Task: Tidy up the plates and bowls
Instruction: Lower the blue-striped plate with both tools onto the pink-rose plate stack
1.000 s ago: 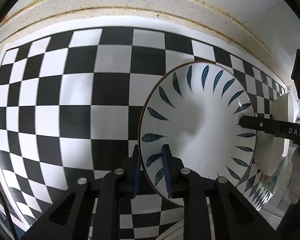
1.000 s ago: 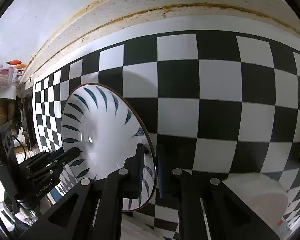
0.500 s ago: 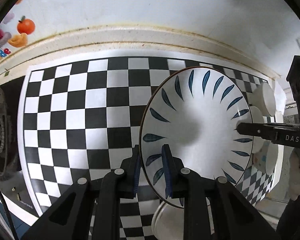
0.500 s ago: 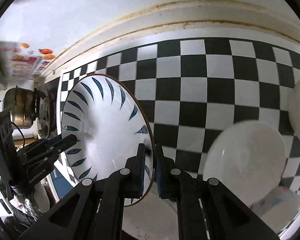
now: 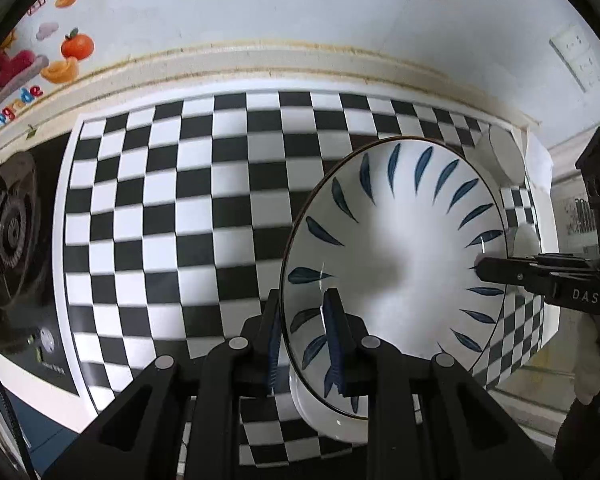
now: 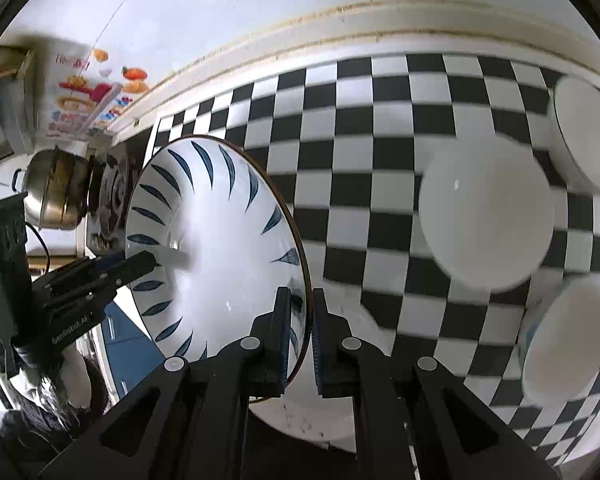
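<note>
A white bowl with blue leaf marks [image 5: 400,248] is held above the checkered counter mat [image 5: 180,216] by both grippers. My left gripper [image 5: 304,328] is shut on its near rim. My right gripper [image 6: 300,324] is shut on the opposite rim of the same bowl [image 6: 220,248]. Each gripper shows in the other's view: the right one [image 5: 540,280] and the left one [image 6: 100,276]. Three plain white bowls lie on the mat to the right: one in the middle [image 6: 488,220], one at the back [image 6: 584,140] and one at the front [image 6: 568,340].
A gas stove [image 5: 8,232] borders the mat on the left, with a metal pot [image 6: 56,188] on it. The wall [image 5: 260,20] with a fruit sticker runs along the back. A white dish [image 6: 320,412] lies under the held bowl near the front edge.
Both grippers have lifted the leaf bowl up and back from the mat, so the wall, the stove and the white bowls have come into view. Both grips are unchanged.
</note>
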Motion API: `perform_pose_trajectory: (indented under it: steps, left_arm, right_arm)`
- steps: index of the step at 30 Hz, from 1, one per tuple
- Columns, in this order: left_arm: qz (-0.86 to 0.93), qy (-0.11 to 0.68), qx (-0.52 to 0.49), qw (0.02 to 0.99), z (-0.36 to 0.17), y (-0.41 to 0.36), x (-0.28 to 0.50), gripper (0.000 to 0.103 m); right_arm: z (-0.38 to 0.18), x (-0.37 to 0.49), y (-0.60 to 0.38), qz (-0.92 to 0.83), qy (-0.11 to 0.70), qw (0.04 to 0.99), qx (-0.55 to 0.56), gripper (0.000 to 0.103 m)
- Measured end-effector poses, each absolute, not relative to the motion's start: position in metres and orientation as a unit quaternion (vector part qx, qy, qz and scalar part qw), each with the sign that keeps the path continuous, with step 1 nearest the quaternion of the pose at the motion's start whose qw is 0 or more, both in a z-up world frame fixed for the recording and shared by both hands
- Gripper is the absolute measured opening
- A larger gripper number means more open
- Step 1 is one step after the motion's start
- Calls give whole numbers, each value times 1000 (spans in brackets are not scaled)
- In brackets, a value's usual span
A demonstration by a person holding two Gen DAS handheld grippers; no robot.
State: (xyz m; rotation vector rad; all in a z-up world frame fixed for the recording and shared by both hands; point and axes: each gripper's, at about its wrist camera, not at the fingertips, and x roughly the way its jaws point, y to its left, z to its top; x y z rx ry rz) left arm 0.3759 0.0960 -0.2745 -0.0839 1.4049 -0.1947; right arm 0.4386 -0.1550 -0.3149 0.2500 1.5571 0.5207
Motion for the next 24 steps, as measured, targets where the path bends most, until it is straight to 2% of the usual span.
perform_pose_trajectory:
  steps: [14, 24]
  left_arm:
    - [-104, 705, -5, 702, -345, 64, 330, 18]
    - [-107, 722, 11, 684, -367, 53, 327, 18]
  right_arm:
    - [-392, 355, -183, 207, 747, 618, 135, 11]
    - [-414, 345, -196, 192, 754, 611, 147, 11]
